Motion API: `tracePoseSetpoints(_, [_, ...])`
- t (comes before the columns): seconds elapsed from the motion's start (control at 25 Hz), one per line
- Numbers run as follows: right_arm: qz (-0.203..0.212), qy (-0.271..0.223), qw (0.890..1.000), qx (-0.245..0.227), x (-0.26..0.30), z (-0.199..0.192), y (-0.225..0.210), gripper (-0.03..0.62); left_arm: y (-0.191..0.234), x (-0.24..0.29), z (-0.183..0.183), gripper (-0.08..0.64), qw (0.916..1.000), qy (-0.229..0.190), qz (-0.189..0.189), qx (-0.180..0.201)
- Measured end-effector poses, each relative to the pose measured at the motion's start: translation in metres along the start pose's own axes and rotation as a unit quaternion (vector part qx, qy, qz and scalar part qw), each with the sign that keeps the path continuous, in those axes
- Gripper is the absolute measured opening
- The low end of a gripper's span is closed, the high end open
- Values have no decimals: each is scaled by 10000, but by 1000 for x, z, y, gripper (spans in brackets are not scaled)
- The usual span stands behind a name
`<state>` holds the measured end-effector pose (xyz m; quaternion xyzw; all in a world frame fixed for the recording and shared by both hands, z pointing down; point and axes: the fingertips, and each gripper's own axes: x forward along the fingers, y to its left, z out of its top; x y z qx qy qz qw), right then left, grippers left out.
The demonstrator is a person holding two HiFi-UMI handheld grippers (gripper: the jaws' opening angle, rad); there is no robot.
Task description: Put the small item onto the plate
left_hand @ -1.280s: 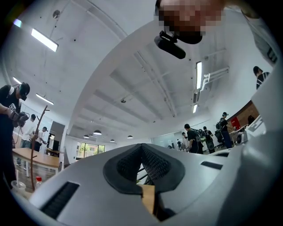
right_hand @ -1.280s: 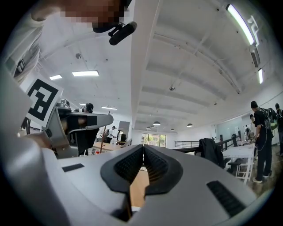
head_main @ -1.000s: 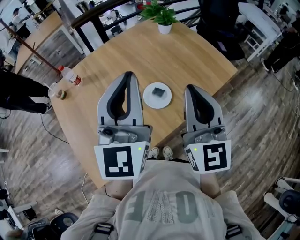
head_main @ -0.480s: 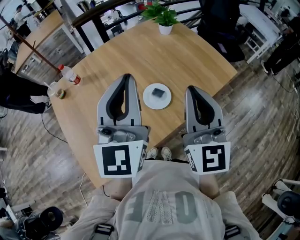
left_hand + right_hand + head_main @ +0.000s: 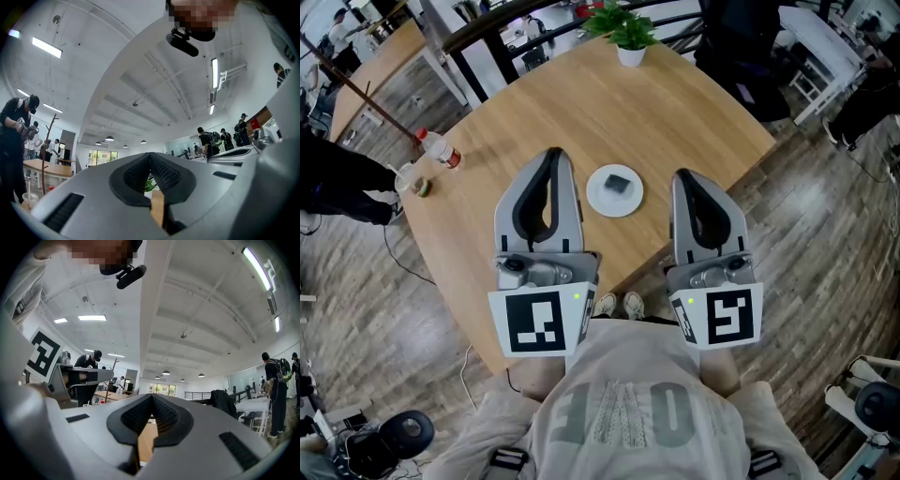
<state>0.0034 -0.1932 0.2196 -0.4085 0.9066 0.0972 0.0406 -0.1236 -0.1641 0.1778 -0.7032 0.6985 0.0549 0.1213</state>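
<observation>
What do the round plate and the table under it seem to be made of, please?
The plate: probably white ceramic or plastic, smooth and plain; the look does not settle which. The table: light wood or wood-patterned laminate, matte, with fine straight grain lines running across its top.
</observation>
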Motion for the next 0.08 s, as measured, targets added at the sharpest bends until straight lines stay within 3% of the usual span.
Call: tracePoseSetpoints(0.08, [-5,-4,10000,-13,1,-1,0,17,-1,1,-1,9,10000,-14,-7,53])
